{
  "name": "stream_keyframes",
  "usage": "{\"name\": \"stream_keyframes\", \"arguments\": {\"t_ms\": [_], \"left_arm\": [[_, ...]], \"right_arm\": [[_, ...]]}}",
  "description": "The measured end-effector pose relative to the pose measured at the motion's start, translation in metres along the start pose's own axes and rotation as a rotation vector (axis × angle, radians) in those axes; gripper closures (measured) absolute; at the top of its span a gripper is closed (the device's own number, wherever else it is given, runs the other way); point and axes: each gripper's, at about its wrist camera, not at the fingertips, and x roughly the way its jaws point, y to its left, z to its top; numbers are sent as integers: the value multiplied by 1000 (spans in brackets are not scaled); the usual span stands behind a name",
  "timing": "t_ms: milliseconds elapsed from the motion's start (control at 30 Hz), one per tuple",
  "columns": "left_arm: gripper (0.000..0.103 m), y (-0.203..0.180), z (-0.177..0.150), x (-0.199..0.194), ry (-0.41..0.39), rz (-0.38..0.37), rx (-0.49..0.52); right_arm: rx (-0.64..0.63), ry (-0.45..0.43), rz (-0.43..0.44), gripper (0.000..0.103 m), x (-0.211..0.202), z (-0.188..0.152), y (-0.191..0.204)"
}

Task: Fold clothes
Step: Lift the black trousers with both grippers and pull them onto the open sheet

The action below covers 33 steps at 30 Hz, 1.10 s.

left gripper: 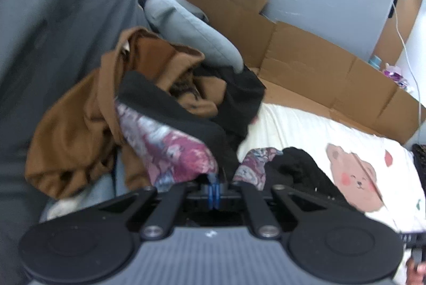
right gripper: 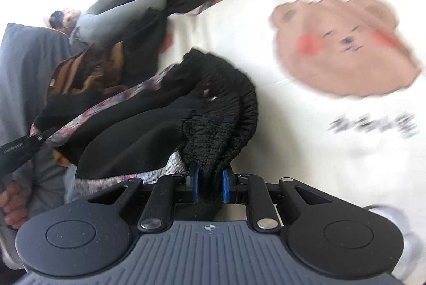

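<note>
A black garment with a pink and purple floral lining lies bunched on a cream bedsheet. My left gripper is shut on the floral edge, its blue pads pressed together. In the right wrist view, the same garment's black ribbed band runs down between the blue pads of my right gripper, which is shut on it. The floral edge trails off to the left of that grip. The left gripper's body and the hand holding it show at the left edge.
A brown garment and a grey one are heaped behind the black one. The sheet carries a pink bear print. Flattened cardboard lines the far side of the bed. A dark grey cushion fills the left.
</note>
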Motion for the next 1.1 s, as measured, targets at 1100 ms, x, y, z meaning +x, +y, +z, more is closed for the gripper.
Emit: {"name": "stream_keyframes", "arguments": {"t_ms": [1100], "left_arm": [[100,-172,-161,4,454,-449,101]], "right_arm": [[-329,263,-413,88,-143,46,-148]]}}
